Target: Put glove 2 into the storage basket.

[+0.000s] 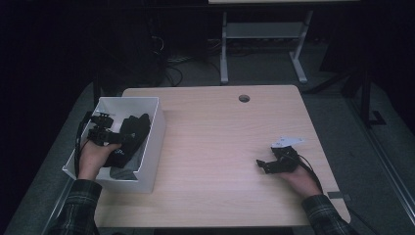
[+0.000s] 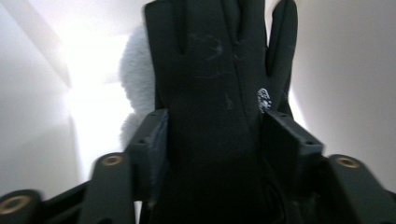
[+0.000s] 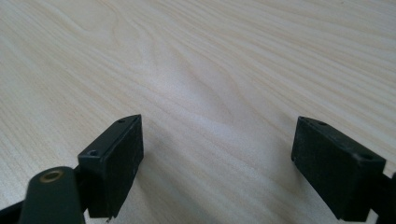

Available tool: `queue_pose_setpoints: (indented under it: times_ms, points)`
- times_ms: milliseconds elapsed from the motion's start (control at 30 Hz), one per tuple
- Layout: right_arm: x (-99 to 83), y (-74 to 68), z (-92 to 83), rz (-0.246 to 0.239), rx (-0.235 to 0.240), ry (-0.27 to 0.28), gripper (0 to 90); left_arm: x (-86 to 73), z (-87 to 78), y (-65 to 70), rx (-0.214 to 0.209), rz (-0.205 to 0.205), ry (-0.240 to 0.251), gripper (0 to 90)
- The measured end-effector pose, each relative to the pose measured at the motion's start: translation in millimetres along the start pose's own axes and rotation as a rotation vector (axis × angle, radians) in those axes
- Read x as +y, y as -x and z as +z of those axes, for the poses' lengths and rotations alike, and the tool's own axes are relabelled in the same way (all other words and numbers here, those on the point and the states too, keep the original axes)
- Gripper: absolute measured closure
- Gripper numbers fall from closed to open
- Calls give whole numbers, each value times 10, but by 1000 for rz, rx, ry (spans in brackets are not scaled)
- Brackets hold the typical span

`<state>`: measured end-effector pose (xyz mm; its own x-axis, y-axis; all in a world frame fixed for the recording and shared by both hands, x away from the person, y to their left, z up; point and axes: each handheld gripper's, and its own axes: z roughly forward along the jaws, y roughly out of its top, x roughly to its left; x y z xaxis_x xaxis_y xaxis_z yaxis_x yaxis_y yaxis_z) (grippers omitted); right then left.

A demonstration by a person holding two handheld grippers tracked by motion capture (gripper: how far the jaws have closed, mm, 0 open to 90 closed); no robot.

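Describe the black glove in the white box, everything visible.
The black glove is smooth stretch fabric with lint specks and a small white logo near one finger. It lies in the white box, fingers pointing away from the left tool, whose pads flank its cuff. Pale fleecy material lies beside it.

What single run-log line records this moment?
left gripper: fingers either side of black glove, grip unclear, in white box | right gripper: open, empty, over table

Dim room, light wood table [image 1: 230, 147], grey carpet floor [image 1: 274, 73], white-legged desk frame [image 1: 264, 34] behind, tangled cables [image 1: 171, 61]
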<state>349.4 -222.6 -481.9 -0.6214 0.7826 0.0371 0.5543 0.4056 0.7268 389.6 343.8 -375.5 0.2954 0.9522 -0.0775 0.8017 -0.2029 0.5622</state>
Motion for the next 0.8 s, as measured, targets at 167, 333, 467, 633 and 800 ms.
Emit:
queue_pose_setpoints:
  times_ms: [167, 333, 467, 633, 800]
  points:
    - [0, 0, 0, 0, 0, 0, 168, 61, -138, -27, 19, 2, 45, 285]
    - [0, 0, 0, 1, 0, 0, 168, 108, -228, -23, 16, 9, 75, 262]
    - [-1, 0, 1, 1, 0, 1, 168, 160, -313, 33, 0, 31, 98, 260]
    - [-1, -2, 0, 2, 0, 1, 168, 253, -377, 199, -57, 62, 132, 247]
    - [-3, -4, -2, 3, 1, 1, 168, 340, -380, 363, -97, 89, 158, 243]
